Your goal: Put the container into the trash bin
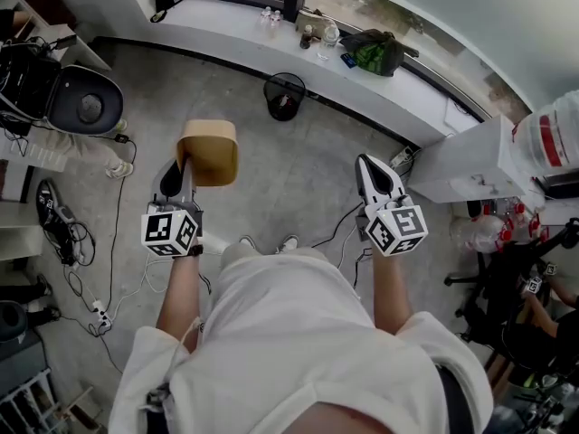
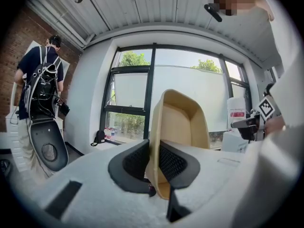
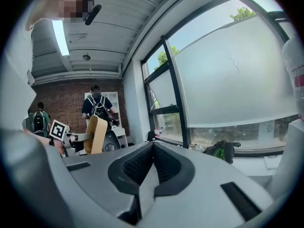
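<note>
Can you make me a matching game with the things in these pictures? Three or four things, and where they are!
Things:
1. container
2. trash bin
3. green bag
4. right gripper

Places or states:
A. on the window ledge
B. shut, with nothing in it
C. pinched in the left gripper
D. on the floor, just below the ledge

Pairs: 1-C, 2-D, 3-A, 4-B

The container (image 1: 210,156) is tan, the trash bin (image 1: 285,95) black mesh, the floor (image 1: 298,179) mottled grey.
</note>
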`<control>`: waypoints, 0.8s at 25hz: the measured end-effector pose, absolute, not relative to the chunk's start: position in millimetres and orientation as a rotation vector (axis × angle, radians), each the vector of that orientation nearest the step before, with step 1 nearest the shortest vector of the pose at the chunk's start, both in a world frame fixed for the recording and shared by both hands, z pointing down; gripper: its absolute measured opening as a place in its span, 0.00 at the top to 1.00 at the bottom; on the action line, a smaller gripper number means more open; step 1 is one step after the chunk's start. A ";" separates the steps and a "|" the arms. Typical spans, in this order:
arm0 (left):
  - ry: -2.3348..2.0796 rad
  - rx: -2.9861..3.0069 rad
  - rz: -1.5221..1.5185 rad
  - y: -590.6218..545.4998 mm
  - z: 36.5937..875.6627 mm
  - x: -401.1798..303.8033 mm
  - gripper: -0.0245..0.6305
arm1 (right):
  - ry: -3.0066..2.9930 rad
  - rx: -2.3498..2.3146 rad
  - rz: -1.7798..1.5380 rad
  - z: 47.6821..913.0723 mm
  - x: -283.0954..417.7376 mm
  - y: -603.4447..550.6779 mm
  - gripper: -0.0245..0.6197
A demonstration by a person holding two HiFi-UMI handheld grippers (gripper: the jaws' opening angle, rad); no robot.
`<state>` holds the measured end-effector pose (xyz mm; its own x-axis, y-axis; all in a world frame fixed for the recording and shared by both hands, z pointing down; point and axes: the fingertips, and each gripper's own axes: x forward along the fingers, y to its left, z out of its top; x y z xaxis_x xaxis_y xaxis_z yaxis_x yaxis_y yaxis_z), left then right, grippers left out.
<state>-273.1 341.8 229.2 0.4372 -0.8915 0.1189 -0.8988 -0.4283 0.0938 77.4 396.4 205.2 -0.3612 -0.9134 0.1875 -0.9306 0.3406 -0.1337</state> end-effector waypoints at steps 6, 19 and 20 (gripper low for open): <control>-1.602 2.526 0.094 340.6 235.3 -263.0 0.89 | -2.525 1.686 0.365 221.9 86.0 383.7 0.96; -1.461 2.481 0.087 201.7 293.2 -229.7 0.89 | -2.455 1.646 0.419 233.2 77.1 277.5 0.96; -1.453 2.482 0.090 181.5 294.3 -229.8 0.89 | -2.441 1.650 0.427 233.9 75.6 259.7 0.96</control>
